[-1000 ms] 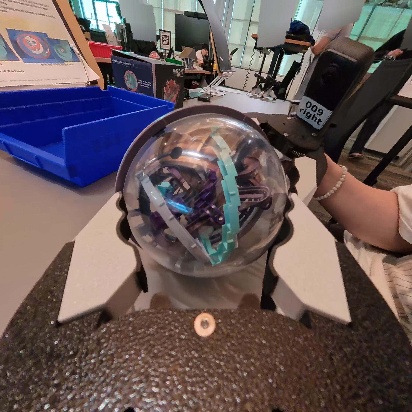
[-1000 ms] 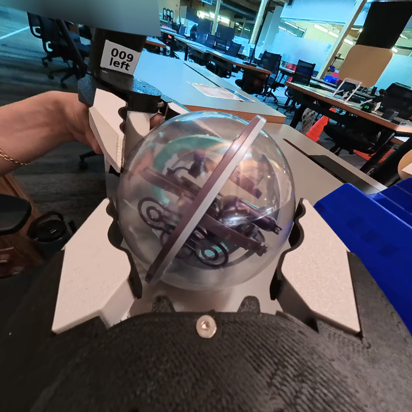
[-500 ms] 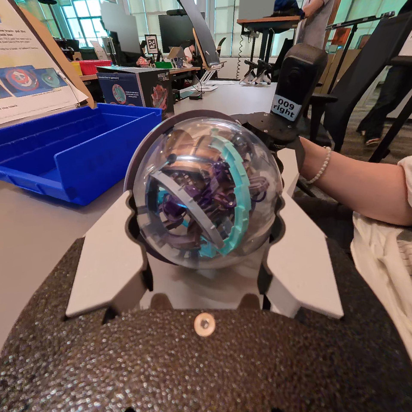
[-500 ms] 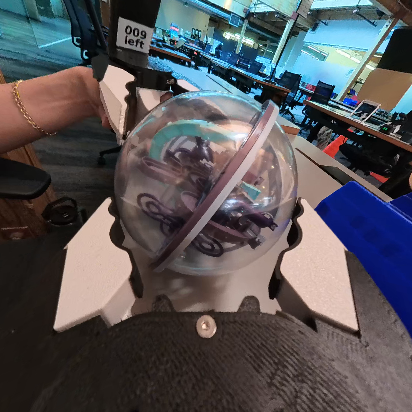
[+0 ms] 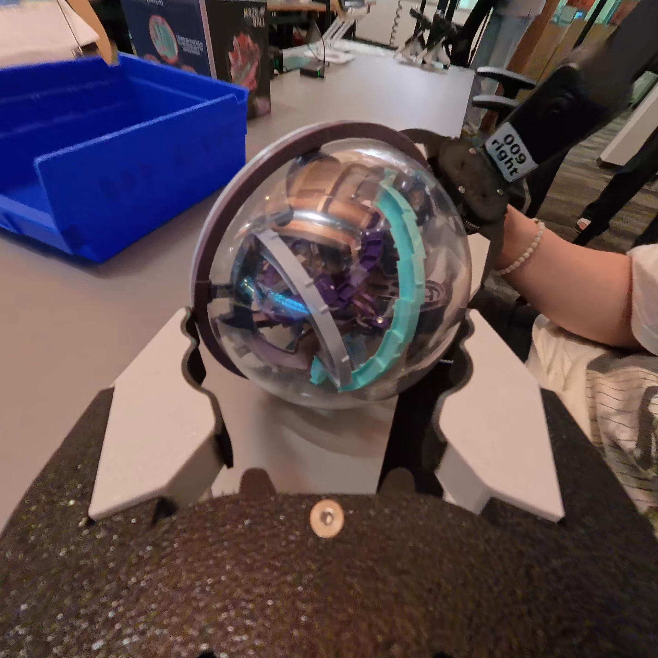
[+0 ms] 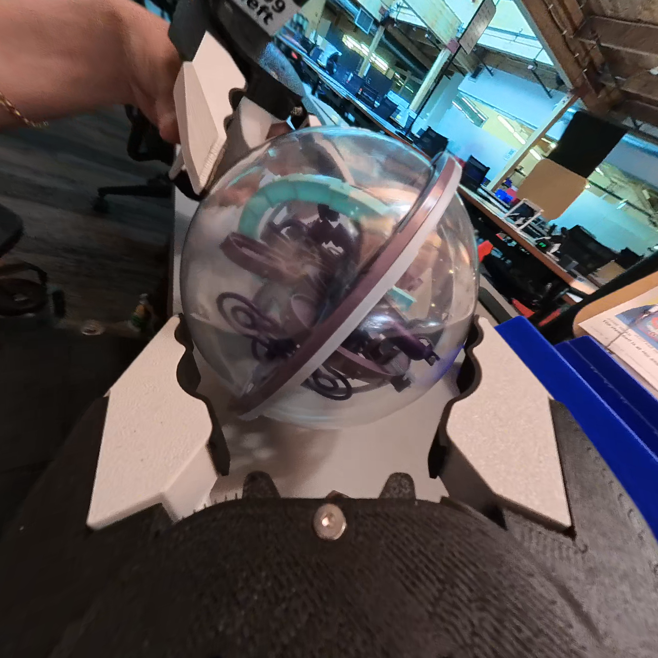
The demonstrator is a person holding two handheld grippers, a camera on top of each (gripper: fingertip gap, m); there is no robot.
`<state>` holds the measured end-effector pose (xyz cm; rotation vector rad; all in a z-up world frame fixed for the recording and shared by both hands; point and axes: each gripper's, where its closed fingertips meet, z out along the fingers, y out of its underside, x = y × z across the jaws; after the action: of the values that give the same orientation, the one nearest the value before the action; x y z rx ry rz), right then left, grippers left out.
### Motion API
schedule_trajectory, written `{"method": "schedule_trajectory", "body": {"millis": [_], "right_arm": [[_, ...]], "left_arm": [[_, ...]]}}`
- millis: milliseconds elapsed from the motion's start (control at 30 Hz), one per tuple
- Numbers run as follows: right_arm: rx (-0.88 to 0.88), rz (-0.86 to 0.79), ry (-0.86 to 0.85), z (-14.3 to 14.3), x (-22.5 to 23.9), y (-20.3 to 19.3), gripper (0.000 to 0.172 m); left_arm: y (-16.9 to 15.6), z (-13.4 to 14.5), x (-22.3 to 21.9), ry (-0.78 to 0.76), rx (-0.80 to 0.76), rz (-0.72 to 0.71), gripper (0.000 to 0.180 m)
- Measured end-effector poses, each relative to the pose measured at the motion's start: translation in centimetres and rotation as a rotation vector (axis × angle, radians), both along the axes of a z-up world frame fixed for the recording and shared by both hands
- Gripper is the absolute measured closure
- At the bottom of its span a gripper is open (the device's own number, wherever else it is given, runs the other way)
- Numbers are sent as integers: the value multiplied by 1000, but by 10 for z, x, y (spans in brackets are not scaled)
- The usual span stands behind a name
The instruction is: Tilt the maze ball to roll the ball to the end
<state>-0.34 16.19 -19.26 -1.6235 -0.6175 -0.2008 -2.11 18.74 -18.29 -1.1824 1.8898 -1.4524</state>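
The maze ball (image 5: 331, 263) is a clear sphere with a dark purple rim band and teal, grey, purple and brown tracks inside. My left gripper (image 5: 329, 338) is shut on it, both pads pressed to its lower sides, holding it above the grey table (image 5: 71, 338). In the right wrist view the maze ball (image 6: 327, 277) sits between the pads of my right gripper (image 6: 327, 356), which is also shut on it. Each gripper shows in the other's view: the right one (image 5: 480, 185) at the ball's far right, the left one (image 6: 199, 131) at its upper left. A small silver ball (image 5: 380, 321) sits on a purple track.
A blue bin (image 5: 117, 149) stands on the table to the left, and shows at the right of the right wrist view (image 6: 587, 391). A dark product box (image 5: 213, 42) stands behind it. A person's forearm with a bead bracelet (image 5: 569, 285) is at the right. A printed sheet (image 6: 626, 331) leans by the bin.
Both grippers have tilted the maze ball: the rim band and inner tracks have rotated, and the views have swung toward the table and bin. Both grasps have held throughout.
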Motion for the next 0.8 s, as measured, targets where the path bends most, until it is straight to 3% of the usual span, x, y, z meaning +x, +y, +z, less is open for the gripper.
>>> {"method": "schedule_trajectory", "body": {"millis": [367, 500, 667, 800], "right_arm": [[86, -201, -176, 3, -22, 5, 24], [132, -305, -182, 3, -26, 8, 22], [162, -387, -172, 2, -33, 13, 21], [181, -435, -316, 2, -41, 17, 21]], "left_arm": [[-2, 1, -5, 51, -114, -27, 31], [-2, 2, -13, 52, -94, -55, 41], [2, 7, -16, 47, -130, -54, 41], [3, 12, -13, 67, -219, -35, 35]]}}
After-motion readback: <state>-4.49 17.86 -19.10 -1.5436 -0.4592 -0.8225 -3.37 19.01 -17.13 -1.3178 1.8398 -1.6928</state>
